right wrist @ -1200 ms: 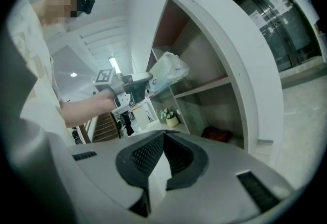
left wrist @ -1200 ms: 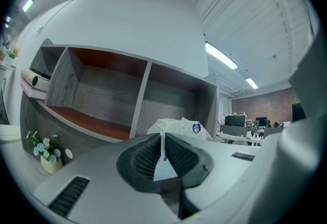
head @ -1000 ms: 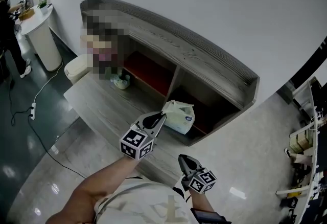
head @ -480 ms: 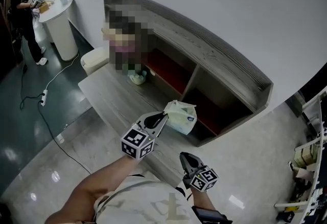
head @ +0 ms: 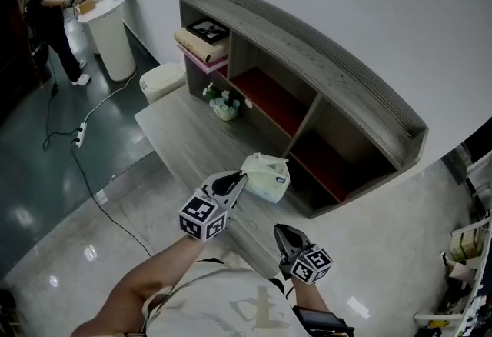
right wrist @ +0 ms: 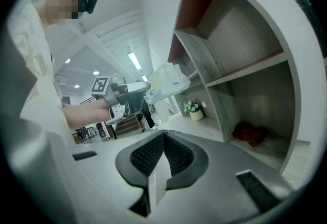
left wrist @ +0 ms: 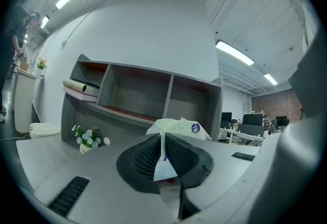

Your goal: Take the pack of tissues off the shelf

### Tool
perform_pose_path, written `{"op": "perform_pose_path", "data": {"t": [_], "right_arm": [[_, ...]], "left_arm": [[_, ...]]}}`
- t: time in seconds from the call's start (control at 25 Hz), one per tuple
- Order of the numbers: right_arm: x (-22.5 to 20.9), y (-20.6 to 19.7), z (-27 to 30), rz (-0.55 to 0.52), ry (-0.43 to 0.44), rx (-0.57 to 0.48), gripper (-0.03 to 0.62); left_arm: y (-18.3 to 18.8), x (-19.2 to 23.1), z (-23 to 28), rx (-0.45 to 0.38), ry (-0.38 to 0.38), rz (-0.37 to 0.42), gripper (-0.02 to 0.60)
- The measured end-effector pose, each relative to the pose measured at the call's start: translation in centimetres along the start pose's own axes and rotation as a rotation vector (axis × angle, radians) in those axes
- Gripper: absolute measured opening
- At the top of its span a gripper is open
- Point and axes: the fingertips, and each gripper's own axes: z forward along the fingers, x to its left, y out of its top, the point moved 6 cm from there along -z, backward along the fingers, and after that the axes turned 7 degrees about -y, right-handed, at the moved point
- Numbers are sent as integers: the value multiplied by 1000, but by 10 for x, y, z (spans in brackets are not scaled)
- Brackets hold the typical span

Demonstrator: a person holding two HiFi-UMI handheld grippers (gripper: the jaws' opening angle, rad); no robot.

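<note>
The left gripper [head: 241, 178] is clamped on the pack of tissues [head: 268, 177], its jaws pinching a thin white flap at the pack's near end; the left gripper view shows that flap squeezed between the ribbed pads [left wrist: 148, 156], with the bulk of the pack [left wrist: 180, 128] sticking out past the tips; the pack hangs in the air in front of the shelf [head: 307, 47], over the low wooden ledge [head: 184, 145] and clear of every compartment; on the soft white wrapper there is a small round blue badge, its print too fine to read; from the right gripper view the pack [right wrist: 164, 81] shows a little blue lettering as well, equally illegible; the right gripper [head: 280, 234] sits lower and nearer the person, its jaws pressed together with nothing between them; each gripper carries a cube of black-and-white square markers, the left cube [head: 204, 217] and the right cube [head: 311, 265]; no words on either, only the patterns; a small pot of pale flowers [head: 224, 105] stands on the ledge further left; the upper left compartment holds a roll [head: 201, 45] with a black-and-white square-patterned card [head: 207, 28] above it; something dark red [right wrist: 250, 133] lies in the bottom compartment seen from the right gripper view.
</note>
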Motion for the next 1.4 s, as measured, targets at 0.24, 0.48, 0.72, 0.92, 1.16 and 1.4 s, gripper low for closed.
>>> {"op": "perform_pose_path", "data": {"t": [0.24,0.48,0.72,0.92,1.16,1.4], "right_arm": [[6,-1,6,-11,23,18,5],[7,-1,9,-12,34,21,5],[6,1,7,-26,39,20,5],[8,6,0,-46,41,11,5],[-6,10,10,-44,31,16,3],[-8,11,9,-51,36,21,3]], "left_arm": [[-15,7,-23,6,38,-13,40],[-36,12,-42,30,70,-32,40],[-53,14,-61,44,98,-59,40],[-64,2,-75,49,123,-76,40],[-95,9,-73,91,148,-128,40],[-101,9,-74,97,154,-140,40]]}}
